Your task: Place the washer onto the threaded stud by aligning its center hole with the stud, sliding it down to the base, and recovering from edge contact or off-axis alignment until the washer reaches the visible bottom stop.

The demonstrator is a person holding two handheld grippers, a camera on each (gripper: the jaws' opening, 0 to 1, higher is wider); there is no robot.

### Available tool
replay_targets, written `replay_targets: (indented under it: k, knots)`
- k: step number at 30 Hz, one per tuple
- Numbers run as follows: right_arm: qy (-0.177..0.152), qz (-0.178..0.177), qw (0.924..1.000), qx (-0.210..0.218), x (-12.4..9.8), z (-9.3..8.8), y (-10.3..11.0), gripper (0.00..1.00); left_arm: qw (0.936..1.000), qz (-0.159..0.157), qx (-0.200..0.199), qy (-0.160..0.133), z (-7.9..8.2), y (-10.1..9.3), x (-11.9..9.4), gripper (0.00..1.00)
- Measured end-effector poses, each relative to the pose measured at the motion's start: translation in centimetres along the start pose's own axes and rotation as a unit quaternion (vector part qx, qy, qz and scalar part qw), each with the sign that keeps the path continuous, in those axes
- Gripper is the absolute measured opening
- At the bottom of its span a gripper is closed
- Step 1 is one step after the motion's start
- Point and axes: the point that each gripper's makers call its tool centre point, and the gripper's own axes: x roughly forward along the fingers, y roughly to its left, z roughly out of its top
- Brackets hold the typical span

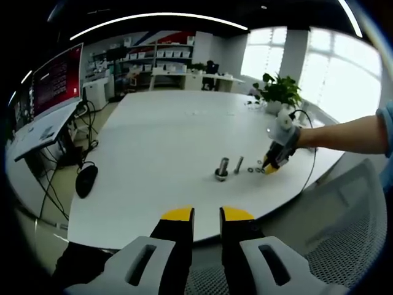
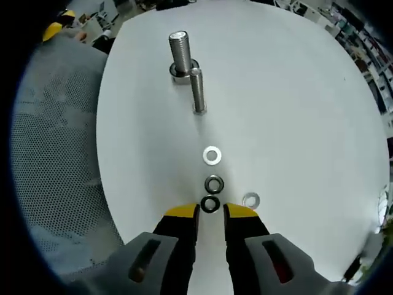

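Observation:
In the right gripper view, two threaded studs stand upright on the white table (image 2: 295, 110): a thick one (image 2: 179, 52) and a thinner one (image 2: 197, 89) just in front of it. Washers lie in a row toward me: a silver washer (image 2: 212, 155), a dark washer (image 2: 214, 184), and another dark washer (image 2: 210, 204) at the gap between the yellow tips of my right gripper (image 2: 210, 212), which is open. One more silver washer (image 2: 250, 200) lies to the right. My left gripper (image 1: 207, 215) hovers open near the table edge, well short of the studs (image 1: 222, 169).
The right gripper (image 1: 270, 167), on a person's arm (image 1: 344, 132), reaches in from the right. A mesh chair (image 2: 55, 153) stands by the table edge. A potted plant (image 1: 279, 92) sits at the far side; a monitor (image 1: 58, 80) and desk are on the left.

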Motion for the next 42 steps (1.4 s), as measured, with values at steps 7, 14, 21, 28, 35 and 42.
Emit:
replay_targets:
  k: [7, 14, 21, 28, 35, 42]
  knots:
    - [0.010, -0.002, 0.9999, -0.005, 0.0, 0.1, -0.1, 0.15, 1.0000, 0.001, -0.002, 0.000, 0.0, 0.0, -0.1, 0.14]
    - [0.017, -0.011, 0.9995, -0.026, 0.1, 0.1, 0.1, 0.14, 1.0000, 0.001, -0.004, 0.000, 0.0, 0.1, 0.0, 0.14]
    - [-0.007, -0.048, 0.9967, -0.065, 0.3, 0.0, -0.4, 0.03, 1.0000, 0.001, -0.005, -0.002, 0.0, 0.1, 0.0, 0.14]
    - [-0.006, -0.034, 0.9982, -0.049, 0.4, 0.2, -0.3, 0.06, 1.0000, 0.000, -0.007, -0.001, 0.0, 0.0, -0.1, 0.14]
    - [-0.021, 0.007, 0.9998, 0.004, 0.4, 0.8, 0.8, 0.17, 1.0000, -0.003, -0.006, 0.003, -0.2, 0.0, -0.1, 0.14]
    - [-0.027, 0.005, 0.9996, -0.010, 0.4, 1.6, 1.4, 0.22, 1.0000, -0.003, -0.006, 0.003, -0.2, 0.0, -0.1, 0.13]
